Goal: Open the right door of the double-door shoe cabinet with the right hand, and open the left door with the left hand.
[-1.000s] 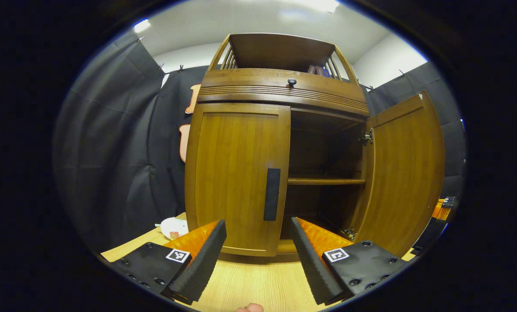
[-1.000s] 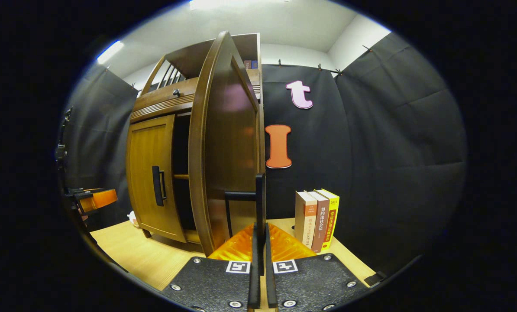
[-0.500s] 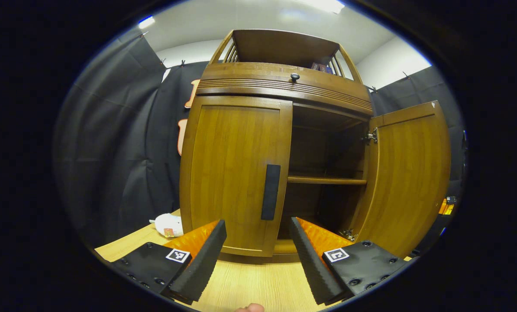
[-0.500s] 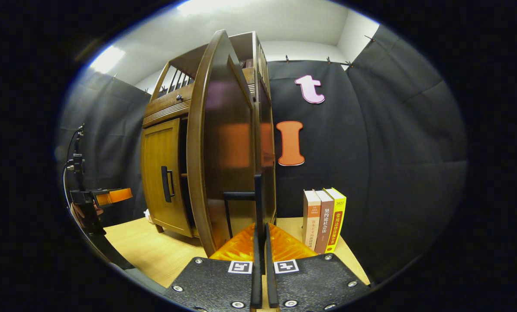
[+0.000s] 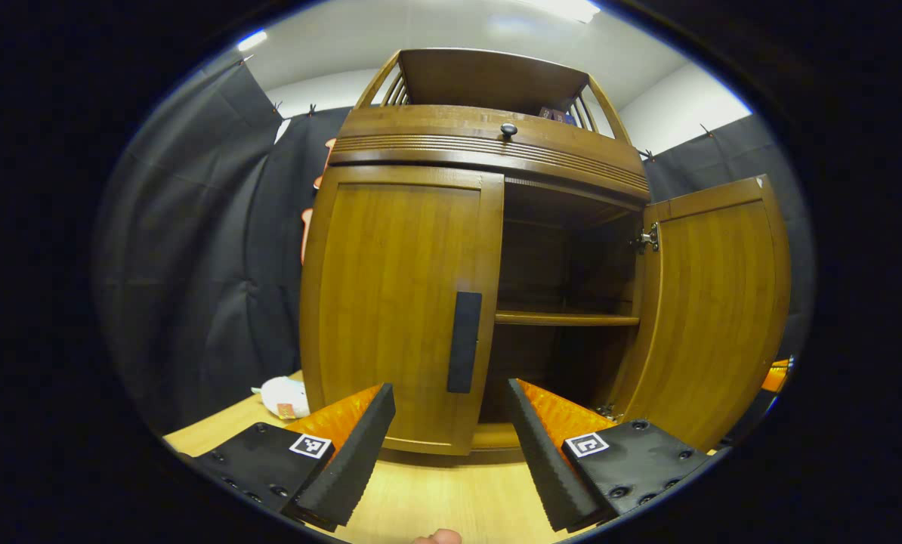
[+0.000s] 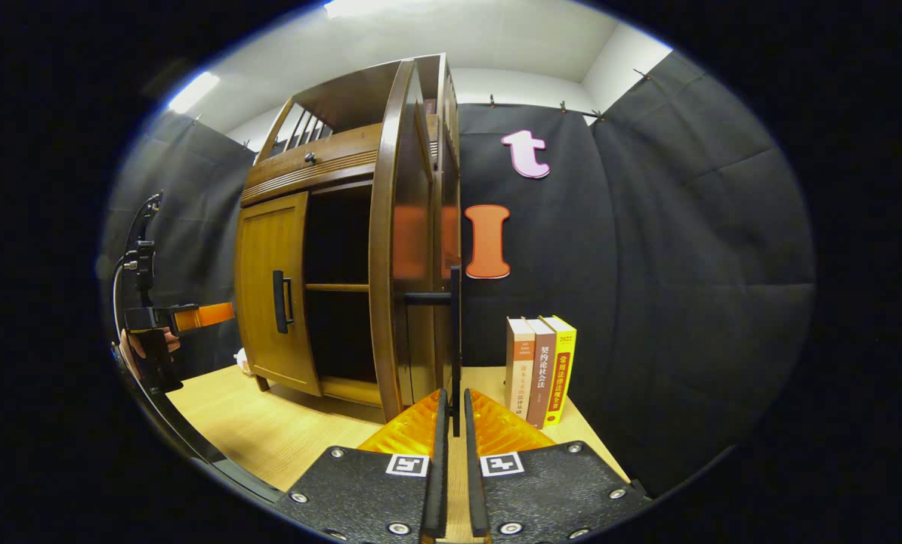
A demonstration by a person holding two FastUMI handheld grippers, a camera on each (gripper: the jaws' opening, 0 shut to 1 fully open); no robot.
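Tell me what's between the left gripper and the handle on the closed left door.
Nothing but bare tabletop and air, in the left gripper view: the open left gripper faces the door handle without touching it.

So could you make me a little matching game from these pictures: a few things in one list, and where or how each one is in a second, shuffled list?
Things:
1. right wooden cabinet door
2. left wooden cabinet door
3. three upright books
4. small black round drawer knob

States or places:
A. closed
B. on the band above the doors
C. swung wide open
D. standing on the wooden table to the right of the cabinet

Pairs: 1-C, 2-A, 3-D, 4-B
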